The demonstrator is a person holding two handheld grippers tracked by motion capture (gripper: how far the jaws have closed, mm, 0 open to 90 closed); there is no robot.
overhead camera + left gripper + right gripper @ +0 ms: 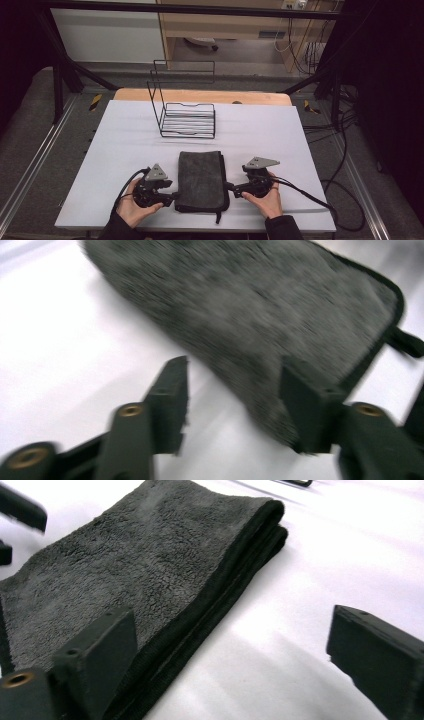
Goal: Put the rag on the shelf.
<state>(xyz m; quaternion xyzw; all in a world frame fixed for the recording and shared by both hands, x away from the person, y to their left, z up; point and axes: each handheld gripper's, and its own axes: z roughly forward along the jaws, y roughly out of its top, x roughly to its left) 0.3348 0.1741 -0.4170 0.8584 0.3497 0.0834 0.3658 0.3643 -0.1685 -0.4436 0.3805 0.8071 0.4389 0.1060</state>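
Grey folded towel point(202, 180) lengthwise, front-to-back

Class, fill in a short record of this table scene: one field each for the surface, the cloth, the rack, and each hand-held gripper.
surface: white tabletop sheet
cloth: folded dark grey terry towel, lying flat near the front edge
rack: black wire rack, upright, behind the towel, empty
left hand-held gripper: open, at the towel's left edge, one jaw over the cloth
right hand-held gripper: open, straddling the towel's right folded edge
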